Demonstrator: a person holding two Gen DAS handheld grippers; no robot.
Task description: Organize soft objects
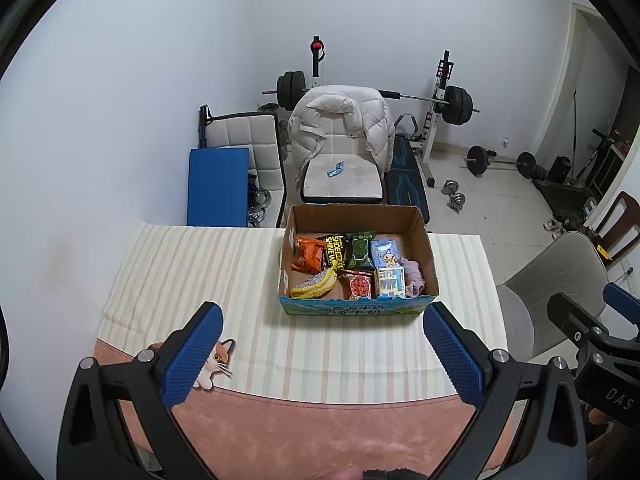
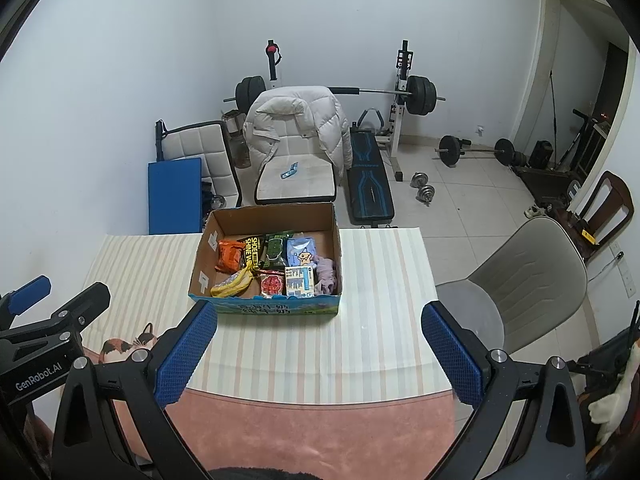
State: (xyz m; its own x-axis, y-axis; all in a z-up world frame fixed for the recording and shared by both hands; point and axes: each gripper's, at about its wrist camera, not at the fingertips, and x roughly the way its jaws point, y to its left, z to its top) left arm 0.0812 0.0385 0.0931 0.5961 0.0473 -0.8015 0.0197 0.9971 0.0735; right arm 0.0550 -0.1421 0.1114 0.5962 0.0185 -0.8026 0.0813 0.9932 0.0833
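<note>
- Left tongs (image 1: pixel 322 354): blue pads spread wide, nothing between them, held above the near part of the desk (image 1: pixel 200 264).
- Right tongs (image 2: pixel 318 354): likewise gaping and empty, over the near desk edge; the left unit shows at the left margin of the right wrist view.
- Desk carries a pale striped cloth (image 2: pixel 360 320); a pink cover (image 1: pixel 320 436) lies nearest the cameras, with a cat figure (image 1: pixel 218 360) partly behind the left pad.
- Cardboard box (image 1: pixel 428 256) stands on the striped cloth at the far side of the desk, open on top, well ahead of both tongs.
- Inside the box, back row left to right: orange packet (image 1: pixel 310 258), black "SHOE SHINE" pouch (image 1: pixel 334 252), green packet (image 1: pixel 360 252), light blue packet (image 1: pixel 384 254).
- Front row: yellow banana-shaped soft toy (image 1: pixel 316 284), red packet (image 1: pixel 359 286), small printed carton (image 1: pixel 389 284).
- Lilac cloth (image 1: pixel 414 278) is bunched against the box's right wall.
- Behind the desk: chair draped with a white puffer jacket (image 1: pixel 344 128), a barbell rack, a weight bench, loose dumbbells on the tiled floor.
- Grey chair (image 2: pixel 528 280) stands just right of the desk.
</note>
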